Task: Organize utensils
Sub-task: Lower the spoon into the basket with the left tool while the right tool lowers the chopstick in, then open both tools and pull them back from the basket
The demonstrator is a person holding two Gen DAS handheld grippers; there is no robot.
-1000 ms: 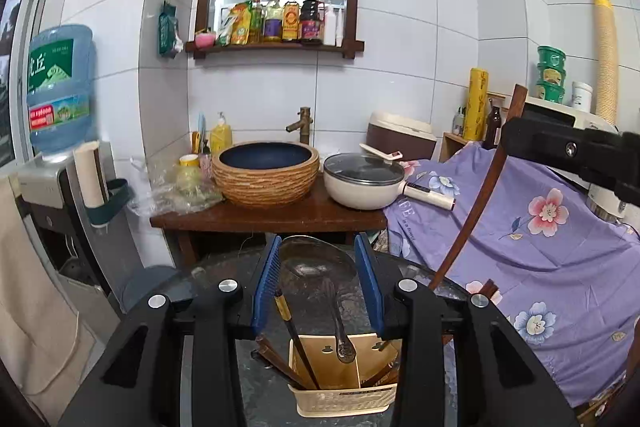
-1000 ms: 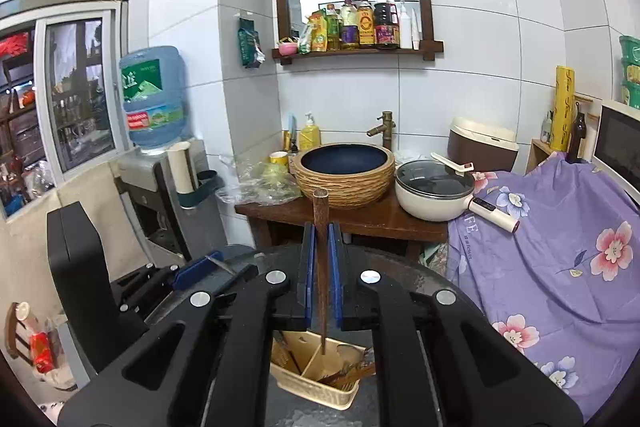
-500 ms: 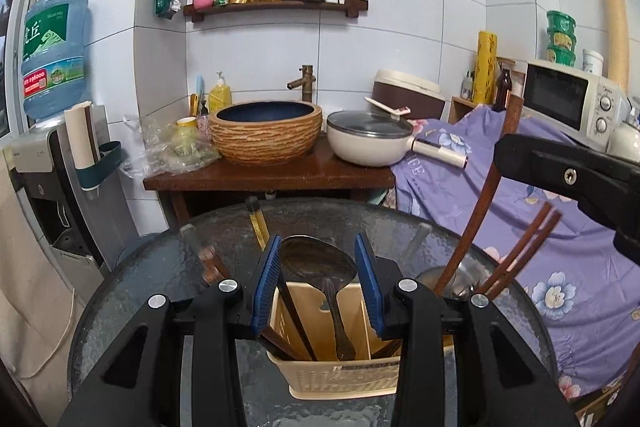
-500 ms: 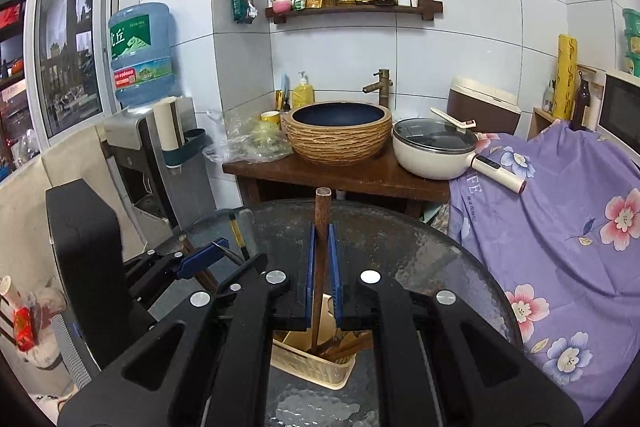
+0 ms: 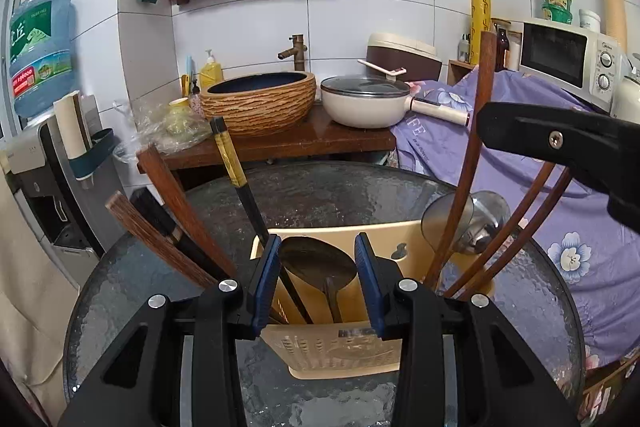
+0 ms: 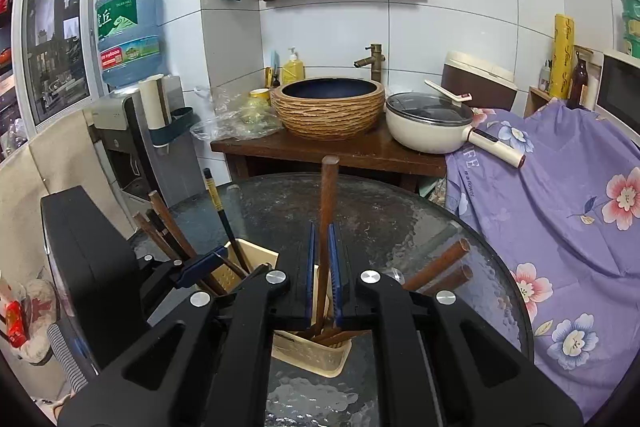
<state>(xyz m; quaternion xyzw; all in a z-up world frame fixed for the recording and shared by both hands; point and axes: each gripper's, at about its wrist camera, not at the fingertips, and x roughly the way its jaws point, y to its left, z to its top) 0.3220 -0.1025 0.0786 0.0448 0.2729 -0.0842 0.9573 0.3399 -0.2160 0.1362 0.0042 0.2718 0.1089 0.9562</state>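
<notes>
Most utensils stand in the basket point(image 5: 344, 347); right gripper point(image 6: 323, 267) pinches a wooden handle point(image 6: 329, 195) over it, left gripper point(image 5: 316, 275) spread around a spoon point(image 5: 316, 263), both unreleased.

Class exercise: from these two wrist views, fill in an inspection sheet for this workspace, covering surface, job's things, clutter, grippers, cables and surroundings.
Surface: round glass table, textured.
Job's things: beige utensil caddy holding ladle, chopsticks, wooden handles.
Clutter: nothing seen on the table beyond the caddy.
Grippers: left gripper open around the ladle; right gripper shut on wooden-handled utensil.
Cables: nothing seen.
Surroundings: basin, pan, water bottle, floral cloth.
</notes>
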